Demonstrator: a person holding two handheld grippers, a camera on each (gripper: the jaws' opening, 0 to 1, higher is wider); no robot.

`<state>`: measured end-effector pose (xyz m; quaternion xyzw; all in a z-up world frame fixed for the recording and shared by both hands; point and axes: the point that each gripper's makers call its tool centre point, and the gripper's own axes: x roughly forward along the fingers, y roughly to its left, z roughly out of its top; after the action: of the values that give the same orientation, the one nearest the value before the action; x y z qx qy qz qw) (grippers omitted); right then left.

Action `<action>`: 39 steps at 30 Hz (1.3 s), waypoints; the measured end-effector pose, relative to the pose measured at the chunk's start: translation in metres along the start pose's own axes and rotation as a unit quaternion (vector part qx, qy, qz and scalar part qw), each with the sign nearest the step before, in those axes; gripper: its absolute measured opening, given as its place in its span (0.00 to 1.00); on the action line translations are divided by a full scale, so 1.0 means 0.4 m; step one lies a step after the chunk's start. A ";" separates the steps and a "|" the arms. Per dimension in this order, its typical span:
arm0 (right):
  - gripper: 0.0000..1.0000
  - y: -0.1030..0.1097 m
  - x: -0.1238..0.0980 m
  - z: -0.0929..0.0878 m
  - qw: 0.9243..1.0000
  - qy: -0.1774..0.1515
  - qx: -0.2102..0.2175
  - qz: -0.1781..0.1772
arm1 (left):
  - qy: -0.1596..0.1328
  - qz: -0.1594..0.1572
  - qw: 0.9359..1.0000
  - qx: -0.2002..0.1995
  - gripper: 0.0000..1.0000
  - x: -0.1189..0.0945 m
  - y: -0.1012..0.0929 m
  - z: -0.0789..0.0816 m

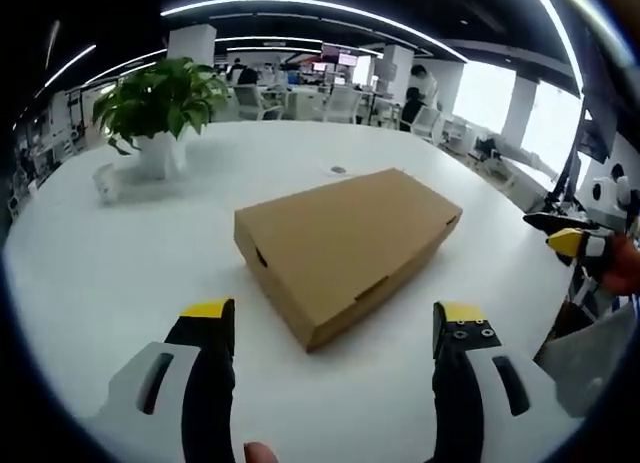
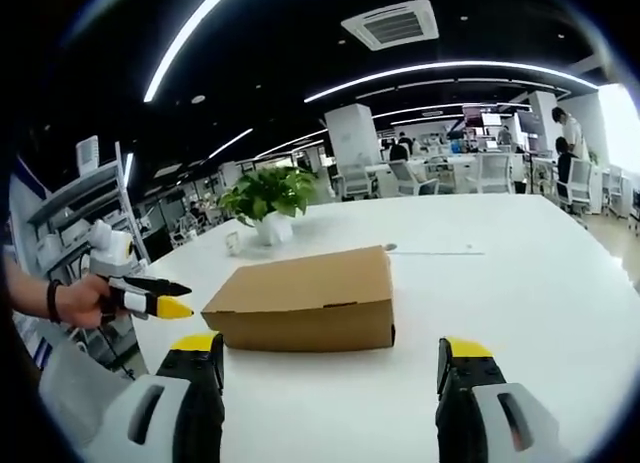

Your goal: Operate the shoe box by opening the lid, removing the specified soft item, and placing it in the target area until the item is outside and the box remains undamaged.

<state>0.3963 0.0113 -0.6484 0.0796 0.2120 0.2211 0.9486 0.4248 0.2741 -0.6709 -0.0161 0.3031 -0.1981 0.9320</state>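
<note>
A closed brown cardboard shoe box (image 1: 345, 248) lies flat on the white table (image 1: 100, 283), its lid down. My left gripper (image 1: 334, 311) is open just short of the box's near corner, touching nothing. In the right gripper view the box (image 2: 305, 298) shows its long side, and my right gripper (image 2: 330, 345) stands open in front of it with nothing between the jaws. A hand holds the left gripper (image 2: 150, 295) left of the box there. The right gripper (image 1: 575, 241) comes in at the right edge of the left gripper view. The soft item is hidden.
A potted green plant (image 1: 155, 108) and a small white cup (image 1: 105, 181) stand at the table's far side behind the box. A small round mark (image 1: 338, 169) lies beyond the box. Office chairs and desks (image 2: 470, 173) lie past the table, and a shelf (image 2: 70, 223) stands at the left.
</note>
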 end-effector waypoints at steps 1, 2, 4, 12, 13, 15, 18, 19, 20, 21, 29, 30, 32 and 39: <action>0.88 -0.001 0.006 -0.002 1.000 0.001 0.001 0.001 | 0.001 0.000 1.000 0.000 0.81 0.002 0.001 0.000; 0.88 -0.001 0.012 -0.004 1.000 0.002 0.002 0.003 | 0.001 0.000 1.000 -0.001 0.81 0.004 0.002 0.000; 0.88 0.000 0.028 -0.009 1.000 0.006 0.007 0.007 | 0.003 -0.002 1.000 -0.001 0.81 0.010 0.003 -0.003; 0.88 0.007 0.079 -0.020 0.999 0.021 -0.002 0.026 | 0.004 0.001 1.000 -0.008 0.81 0.029 0.020 0.005; 0.88 0.004 0.084 -0.021 0.999 0.022 -0.002 0.027 | 0.004 0.001 1.000 -0.009 0.81 0.032 0.021 0.006; 0.88 0.002 0.097 -0.024 0.999 0.024 -0.001 0.030 | 0.004 0.000 1.000 -0.009 0.81 0.038 0.023 0.009; 0.88 -0.002 0.118 -0.030 0.999 0.031 -0.004 0.034 | 0.008 0.000 1.000 -0.008 0.81 0.043 0.026 0.006; 0.87 -0.005 0.124 -0.029 0.999 0.031 -0.004 0.034 | 0.008 0.000 1.000 -0.008 0.81 0.043 0.027 0.006; 0.87 -0.008 0.135 -0.026 0.999 0.030 -0.002 0.036 | 0.008 -0.001 1.000 -0.009 0.81 0.045 0.027 0.005; 0.87 -0.010 0.143 -0.025 0.999 0.031 -0.002 0.037 | 0.010 -0.002 1.000 -0.011 0.81 0.048 0.028 0.001; 0.85 -0.046 0.228 -0.023 0.998 0.045 -0.005 0.042 | 0.026 -0.013 1.000 -0.012 0.81 0.075 0.021 -0.027; 0.84 -0.049 0.232 -0.026 0.998 0.048 -0.006 0.041 | 0.028 -0.016 0.999 -0.012 0.81 0.081 0.020 -0.028; 0.82 -0.061 0.253 -0.033 0.998 0.056 -0.008 0.041 | 0.032 -0.020 0.999 -0.009 0.80 0.090 0.017 -0.031; 0.77 -0.058 0.301 -0.064 0.991 0.100 -0.062 0.060 | 0.051 -0.029 0.998 -0.002 0.79 0.122 0.011 -0.049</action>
<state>0.4918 0.0466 -0.7213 0.0106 0.2863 0.2969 0.9109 0.4510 0.2614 -0.7146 -0.0169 0.3500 -0.2246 0.9092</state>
